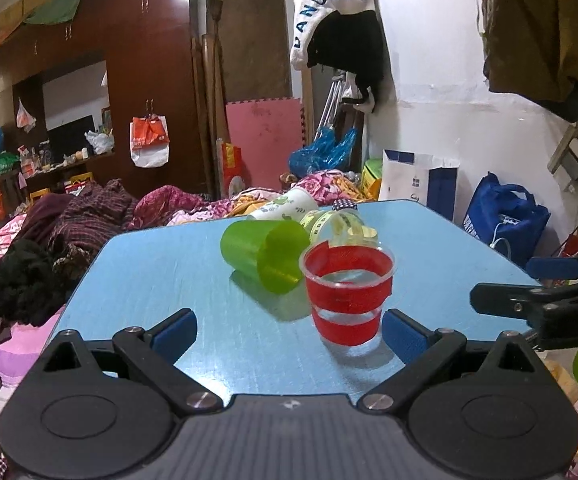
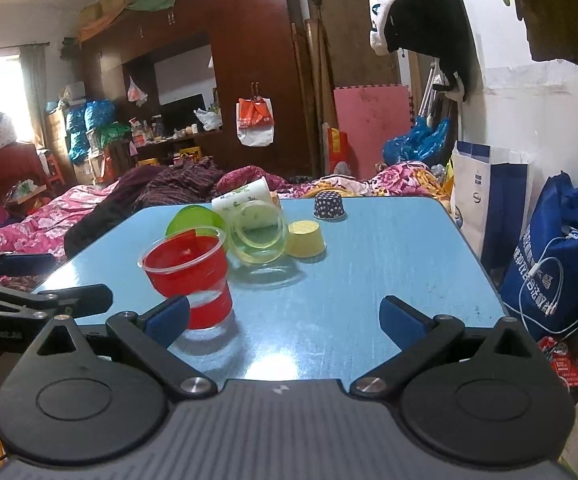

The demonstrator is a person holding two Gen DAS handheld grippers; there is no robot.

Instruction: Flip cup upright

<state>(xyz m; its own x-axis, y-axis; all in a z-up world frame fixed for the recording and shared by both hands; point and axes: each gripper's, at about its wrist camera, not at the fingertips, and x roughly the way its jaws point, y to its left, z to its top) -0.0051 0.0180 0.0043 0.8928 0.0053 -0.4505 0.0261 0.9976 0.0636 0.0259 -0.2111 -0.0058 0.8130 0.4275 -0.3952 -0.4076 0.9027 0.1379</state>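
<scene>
A clear cup with red bands (image 1: 347,294) stands upright on the blue table (image 1: 161,272), mouth up. It also shows in the right wrist view (image 2: 193,280). My left gripper (image 1: 289,334) is open, and the cup stands just inside its right finger (image 1: 403,334). My right gripper (image 2: 285,320) is open and empty, with the cup beside its left finger (image 2: 167,320). A green cup (image 1: 263,256) lies on its side behind the red one. A clear cup with yellow bands (image 2: 257,236) and a white printed cup (image 2: 245,196) also lie on their sides.
A small yellow cup (image 2: 307,238) and a dark dotted cup (image 2: 329,205) stand upside down toward the table's far side. A bed with heaped clothes (image 1: 69,220) is to the left. Bags (image 2: 561,256) stand along the wall at right.
</scene>
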